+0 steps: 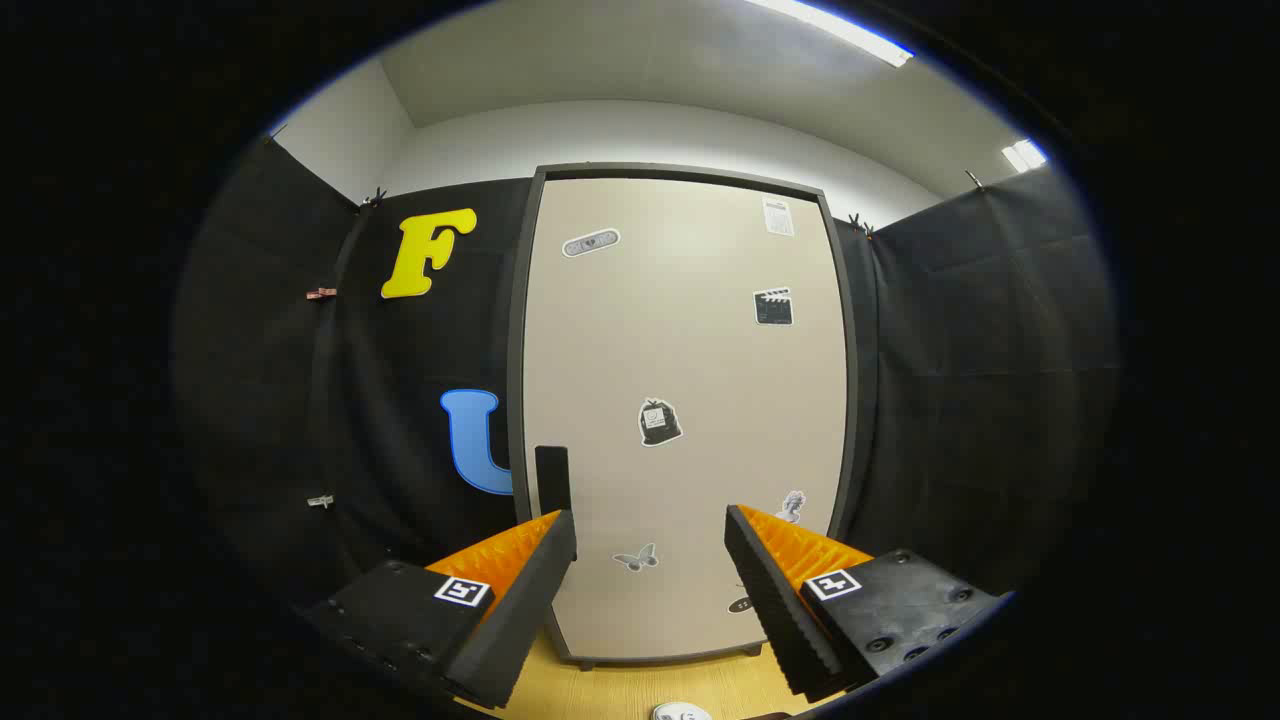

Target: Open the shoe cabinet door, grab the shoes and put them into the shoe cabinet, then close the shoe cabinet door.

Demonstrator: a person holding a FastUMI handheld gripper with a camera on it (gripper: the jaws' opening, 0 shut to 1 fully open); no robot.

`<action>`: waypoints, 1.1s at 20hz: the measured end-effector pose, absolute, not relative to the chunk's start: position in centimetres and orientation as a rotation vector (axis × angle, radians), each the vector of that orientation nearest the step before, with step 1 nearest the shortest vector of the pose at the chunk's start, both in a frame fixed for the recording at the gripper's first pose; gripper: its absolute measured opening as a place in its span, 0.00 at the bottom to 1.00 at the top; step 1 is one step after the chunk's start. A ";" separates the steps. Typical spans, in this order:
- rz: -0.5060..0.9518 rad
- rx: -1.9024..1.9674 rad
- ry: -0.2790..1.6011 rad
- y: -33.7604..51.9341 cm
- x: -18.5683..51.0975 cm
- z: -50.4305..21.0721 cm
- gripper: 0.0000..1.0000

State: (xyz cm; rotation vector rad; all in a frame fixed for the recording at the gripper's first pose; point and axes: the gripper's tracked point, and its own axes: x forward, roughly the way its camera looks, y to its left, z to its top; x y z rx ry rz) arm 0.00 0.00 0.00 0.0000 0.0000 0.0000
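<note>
A tall beige shoe cabinet door (680, 400) in a dark frame stands shut straight ahead, dotted with small stickers. A dark upright handle (552, 478) sits on its left edge, just above my left fingertip. My gripper (650, 525) is open, its fingers spread wide with only the door's lower part seen between them. The fingers are short of the door and touch nothing. A small white rounded object (682, 712), possibly part of a shoe, peeks out on the floor below the fingers.
Black cloth walls (960, 400) flank the cabinet on both sides. A light wooden floor (640, 680) runs from below the fingers to the cabinet's base.
</note>
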 end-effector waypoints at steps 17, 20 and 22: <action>0.022 0.012 0.019 1.6 2.7 -0.8 0.98; 0.032 0.018 0.028 2.4 3.7 -1.2 0.98; 0.040 0.017 0.039 3.1 4.6 -1.8 0.98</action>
